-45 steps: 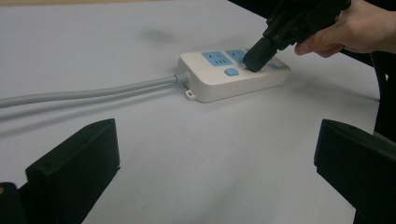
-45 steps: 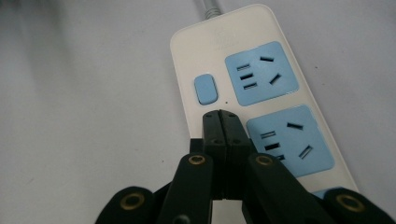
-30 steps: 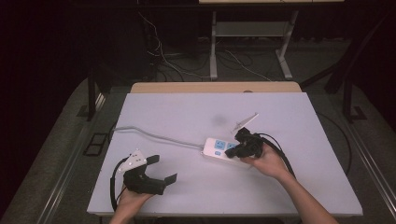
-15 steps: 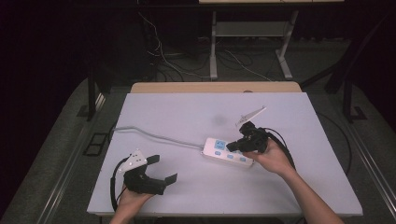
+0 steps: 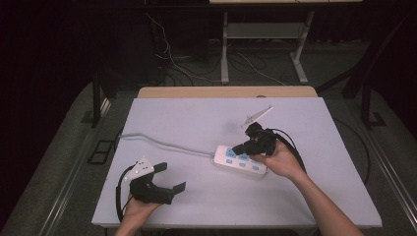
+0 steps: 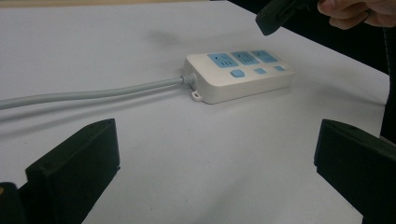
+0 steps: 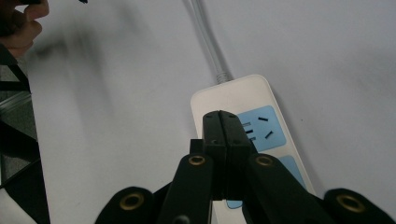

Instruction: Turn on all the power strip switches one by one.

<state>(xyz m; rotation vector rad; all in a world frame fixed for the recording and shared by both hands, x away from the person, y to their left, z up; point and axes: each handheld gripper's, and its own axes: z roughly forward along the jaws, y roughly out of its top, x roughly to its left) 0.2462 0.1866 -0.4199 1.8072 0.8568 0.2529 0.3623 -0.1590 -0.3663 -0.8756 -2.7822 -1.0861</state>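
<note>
- Tabletop point(image 5: 196, 118): a pale lavender-white surface, with a strip of wooden edge showing along its far side.
- Power strip point(image 5: 241, 161): a white body with three blue sockets and three small blue switches beside them. It lies flat on the tabletop, right of centre and somewhat toward the near edge.
- Cord point(image 5: 162, 143): a grey cable that leaves the left end of the power strip and runs across the tabletop toward the left edge.
- Right gripper point(image 5: 246, 146): held in the person's right hand point(image 5: 280, 160), just above the right half of the power strip. In the right gripper view its jaws are pressed together with nothing between them, and their tips hang over the end socket nearest the cord. Whether they touch the strip cannot be told.
- Left gripper point(image 5: 169, 177): held in the left hand point(image 5: 140, 206) near the near left corner of the tabletop, well apart from the power strip. Its jaws stand wide apart and empty, pointing toward the strip across bare tabletop.
</note>
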